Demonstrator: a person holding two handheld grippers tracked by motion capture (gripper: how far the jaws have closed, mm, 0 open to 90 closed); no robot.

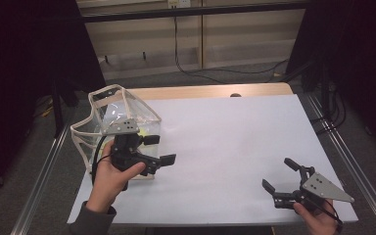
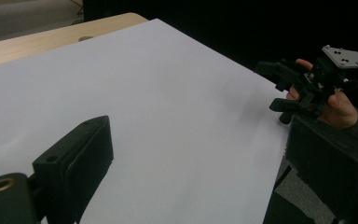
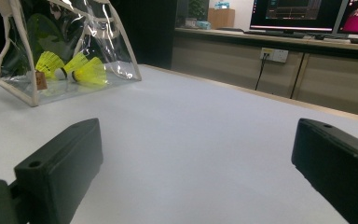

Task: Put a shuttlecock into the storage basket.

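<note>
Nearest the lens in the right gripper view: two black jaws, set wide apart, nothing between, white table cover point(image 3: 205, 140) beyond. Right gripper point(image 1: 280, 177) held at near right corner of table in high view, jaws spread, grey three-cornered plate on top, person's right hand point(image 1: 318, 218) behind it.

Left gripper point(image 1: 159, 149) held at left side of table in left hand point(image 1: 110, 178), jaws apart and empty, just beside near edge of clear bag point(image 1: 122, 117), perhaps overlapping it in high view; contact cannot be told. Pointed across bare white cover in left gripper view, right gripper visible farther off point(image 2: 279, 86).

Clear bag: transparent plastic, cream trim and handles, standing upright at left edge of table. Contents: yellow shuttlecocks point(image 3: 91, 71), at least three, lying on bag floor, seen through wall in right gripper view. Small brown tag point(image 3: 40, 80) on bag's front.

Wooden table edge point(image 1: 210, 90) exposed along far side. Monitors point(image 3: 298, 14) on counter in background.
</note>
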